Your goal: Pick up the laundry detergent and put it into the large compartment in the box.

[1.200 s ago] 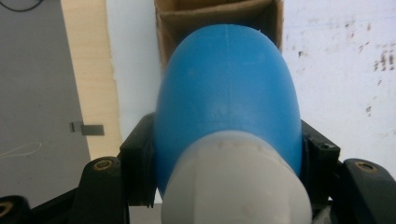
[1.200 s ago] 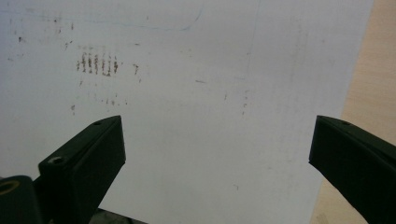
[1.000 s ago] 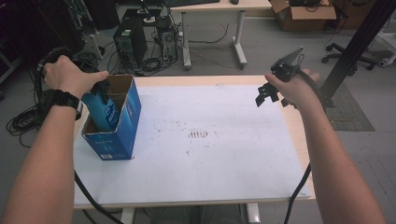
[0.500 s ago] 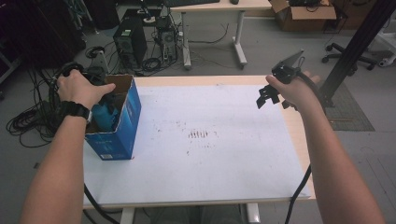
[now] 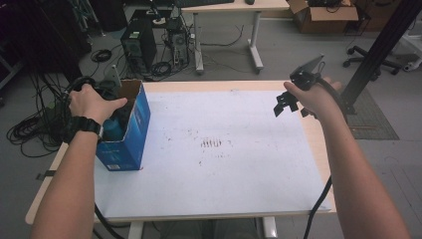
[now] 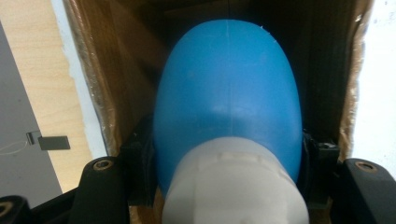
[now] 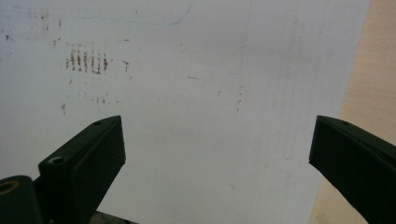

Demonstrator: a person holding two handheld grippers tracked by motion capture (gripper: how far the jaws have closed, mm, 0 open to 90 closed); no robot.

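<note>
An open blue cardboard box (image 5: 132, 130) stands on the left part of the white-covered table (image 5: 224, 169). My left gripper (image 6: 229, 156) reaches down into the box, shut on a blue bottle (image 6: 228, 88) with a white cap (image 6: 236, 186). The jaws press the bottle's sides just above the cap. In the high view the hand (image 5: 92, 102) covers that gripper, and a bit of the bottle (image 5: 113, 130) shows inside the box. My right gripper (image 5: 291, 107) hovers above the table's right side, open with nothing between its black fingers (image 7: 88, 158).
Brown smudges (image 5: 213, 143) mark the middle of the white sheet. The bare wooden table edge (image 7: 373, 88) runs along the right. Behind the table are computer towers (image 5: 134, 42), floor cables (image 5: 30, 129), another desk (image 5: 224, 7) and a black post (image 5: 378, 50).
My left hand has moved right and down over the box, sinking the blue bottle into it. The right gripper has stayed almost still and open.
</note>
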